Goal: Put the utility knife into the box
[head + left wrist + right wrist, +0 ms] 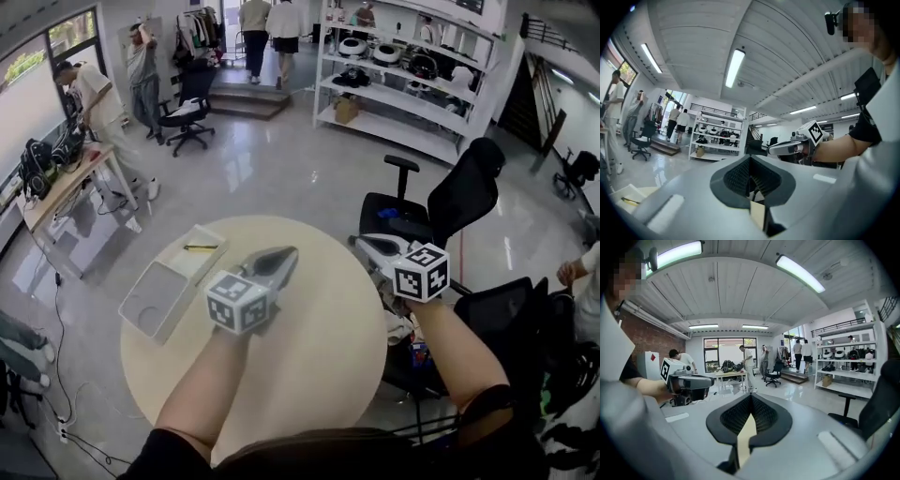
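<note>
Utility knife [200, 247] on box [141, 314]; left gripper [286, 253], right gripper [362, 241] jaws clenched, empty.

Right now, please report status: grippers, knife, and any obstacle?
Left gripper and right gripper shut, empty, in the air. Utility knife lies on far pale part of the box. No obstacle between.

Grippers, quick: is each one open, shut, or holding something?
Left gripper: shut, holding nothing.
Right gripper: shut, holding nothing.
</note>
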### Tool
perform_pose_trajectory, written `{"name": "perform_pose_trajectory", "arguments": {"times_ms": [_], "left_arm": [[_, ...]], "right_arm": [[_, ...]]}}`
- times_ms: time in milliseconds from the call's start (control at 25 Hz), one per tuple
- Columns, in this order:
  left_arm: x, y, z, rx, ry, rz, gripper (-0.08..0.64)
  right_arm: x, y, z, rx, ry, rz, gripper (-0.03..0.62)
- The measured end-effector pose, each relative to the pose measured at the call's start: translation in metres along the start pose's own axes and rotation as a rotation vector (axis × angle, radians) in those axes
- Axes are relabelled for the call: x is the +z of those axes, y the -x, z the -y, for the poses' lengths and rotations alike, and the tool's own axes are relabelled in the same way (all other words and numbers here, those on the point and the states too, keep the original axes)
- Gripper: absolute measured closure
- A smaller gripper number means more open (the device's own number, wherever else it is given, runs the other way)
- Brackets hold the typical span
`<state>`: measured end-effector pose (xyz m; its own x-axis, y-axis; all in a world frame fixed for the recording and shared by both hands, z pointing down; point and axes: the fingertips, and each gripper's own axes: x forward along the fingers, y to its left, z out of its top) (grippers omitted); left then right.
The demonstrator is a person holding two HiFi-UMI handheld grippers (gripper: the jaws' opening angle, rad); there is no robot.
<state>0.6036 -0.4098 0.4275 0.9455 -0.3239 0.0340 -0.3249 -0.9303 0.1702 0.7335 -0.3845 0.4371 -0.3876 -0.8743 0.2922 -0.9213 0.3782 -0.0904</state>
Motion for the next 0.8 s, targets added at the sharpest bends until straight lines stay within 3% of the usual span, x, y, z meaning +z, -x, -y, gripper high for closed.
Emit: {"name": "perform_pose_trajectory", "arguments": {"times_ms": [400, 600, 800], "left_arm": [[-0.049, -0.105, 0.216, -0.242, 0.009, -0.020, 0.561], [-0.052, -0.132, 0.317, -0.358, 0.029, -0.041, 0.561], [-0.064, -0.143, 0.391, -0.441, 0.042, -0.046, 0.561]], "right_arm": [[-0.076, 0.228, 0.059, -0.189, -0.134, 0.101, 0.580], [-0.108, 0.349, 0.066, -0.291, -0.180, 0.119, 0.580], [-0.139, 0.451, 0.068, -0.401, -0.241, 0.154, 0.580]]}}
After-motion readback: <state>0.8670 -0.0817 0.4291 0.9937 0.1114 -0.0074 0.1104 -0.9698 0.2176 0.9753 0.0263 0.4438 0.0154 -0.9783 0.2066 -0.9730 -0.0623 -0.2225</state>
